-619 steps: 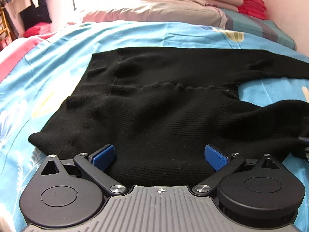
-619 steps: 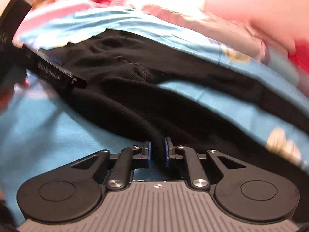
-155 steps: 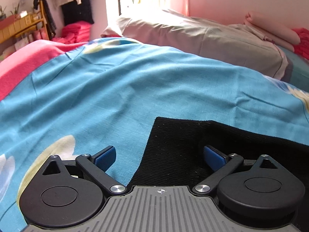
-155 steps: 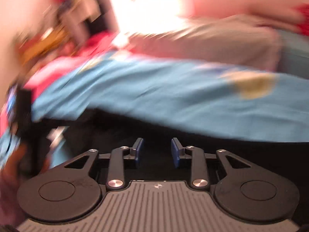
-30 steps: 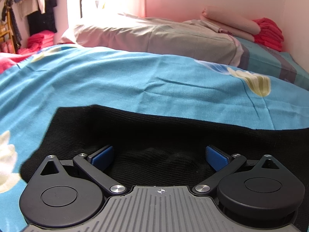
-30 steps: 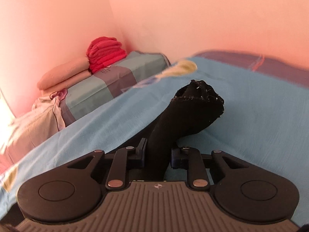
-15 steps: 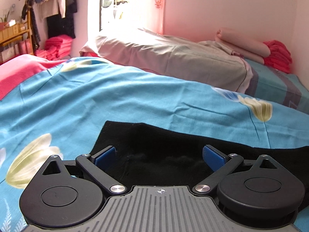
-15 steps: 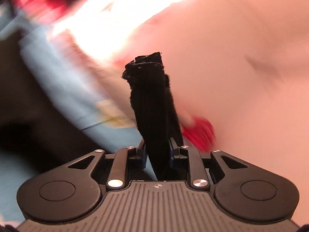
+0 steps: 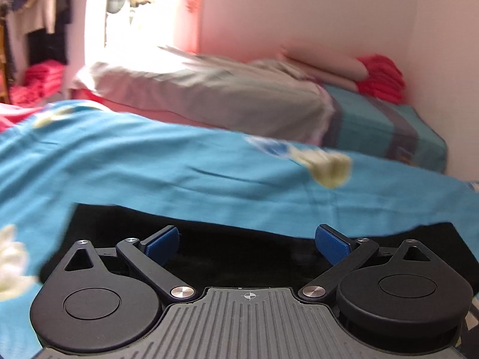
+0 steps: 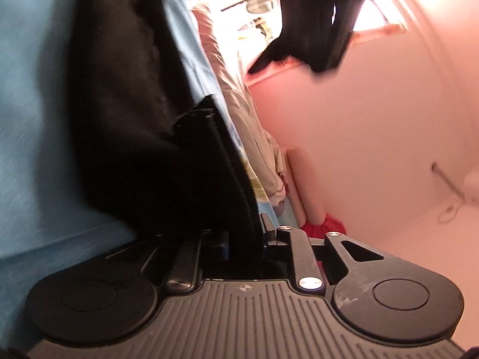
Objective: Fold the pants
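Jaws of the right gripper [image 10: 244, 239], just eased wider, still pinch the black pants [image 10: 134, 119]; the left gripper [image 9: 248, 242] gapes wide above them, gripping nothing.

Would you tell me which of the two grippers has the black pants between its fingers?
The right gripper: black pants fill its narrow gap. The left gripper stands wide open, holding nothing, above the cloth.
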`<action>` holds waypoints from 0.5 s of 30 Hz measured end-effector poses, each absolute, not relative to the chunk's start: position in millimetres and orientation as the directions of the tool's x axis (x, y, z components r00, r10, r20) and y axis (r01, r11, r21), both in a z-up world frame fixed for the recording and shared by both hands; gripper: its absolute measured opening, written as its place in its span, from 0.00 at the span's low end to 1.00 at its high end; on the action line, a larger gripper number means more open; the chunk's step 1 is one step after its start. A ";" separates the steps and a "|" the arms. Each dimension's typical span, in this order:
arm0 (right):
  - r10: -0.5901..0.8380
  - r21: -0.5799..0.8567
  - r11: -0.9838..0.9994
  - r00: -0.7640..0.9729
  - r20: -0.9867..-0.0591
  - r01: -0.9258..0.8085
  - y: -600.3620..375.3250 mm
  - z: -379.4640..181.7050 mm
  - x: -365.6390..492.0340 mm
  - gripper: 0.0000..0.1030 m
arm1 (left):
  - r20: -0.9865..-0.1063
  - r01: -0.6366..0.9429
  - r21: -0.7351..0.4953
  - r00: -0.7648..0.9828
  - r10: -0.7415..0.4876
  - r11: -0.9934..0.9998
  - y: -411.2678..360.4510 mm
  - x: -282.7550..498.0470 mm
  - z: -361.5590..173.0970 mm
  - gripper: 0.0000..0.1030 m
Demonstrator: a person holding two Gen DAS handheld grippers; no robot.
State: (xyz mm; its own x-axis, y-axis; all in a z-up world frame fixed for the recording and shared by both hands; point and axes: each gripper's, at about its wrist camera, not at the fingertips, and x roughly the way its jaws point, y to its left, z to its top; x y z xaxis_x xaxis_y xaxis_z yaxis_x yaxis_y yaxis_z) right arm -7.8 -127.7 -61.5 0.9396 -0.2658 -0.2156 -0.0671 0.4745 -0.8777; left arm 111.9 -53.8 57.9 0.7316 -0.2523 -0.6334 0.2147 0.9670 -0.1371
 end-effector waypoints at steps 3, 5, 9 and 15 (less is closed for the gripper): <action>-0.288 -0.873 0.487 0.937 -0.198 -0.034 -132.0 -59.7 -7.0 0.47 | -0.705 0.245 -0.098 0.667 -0.241 0.965 -90.9 124.0 24.2 1.00; -0.293 -0.885 0.466 0.939 -0.182 -0.026 -133.6 -58.8 -11.9 0.57 | -0.733 0.233 -0.051 0.651 -0.195 0.971 -103.7 127.2 -3.1 1.00; -0.294 -0.865 0.501 0.937 -0.189 -0.017 -155.0 -46.7 -24.9 0.67 | -0.683 0.240 -0.054 0.700 -0.211 0.969 -98.2 117.6 -6.7 1.00; -0.439 -0.856 0.504 0.888 -0.136 0.118 -229.8 -37.4 -58.2 0.75 | -0.676 0.242 -0.063 0.703 -0.220 0.968 -95.9 117.1 -6.6 1.00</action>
State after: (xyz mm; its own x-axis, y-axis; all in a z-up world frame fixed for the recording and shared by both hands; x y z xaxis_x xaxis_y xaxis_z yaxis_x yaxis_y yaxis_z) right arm -58.2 -229.8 -37.4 0.8880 -0.4391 -0.1362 0.1178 0.5036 -0.8558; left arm 117.1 -95.9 -6.6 0.7031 -0.2199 -0.6762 0.2421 0.9682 -0.0631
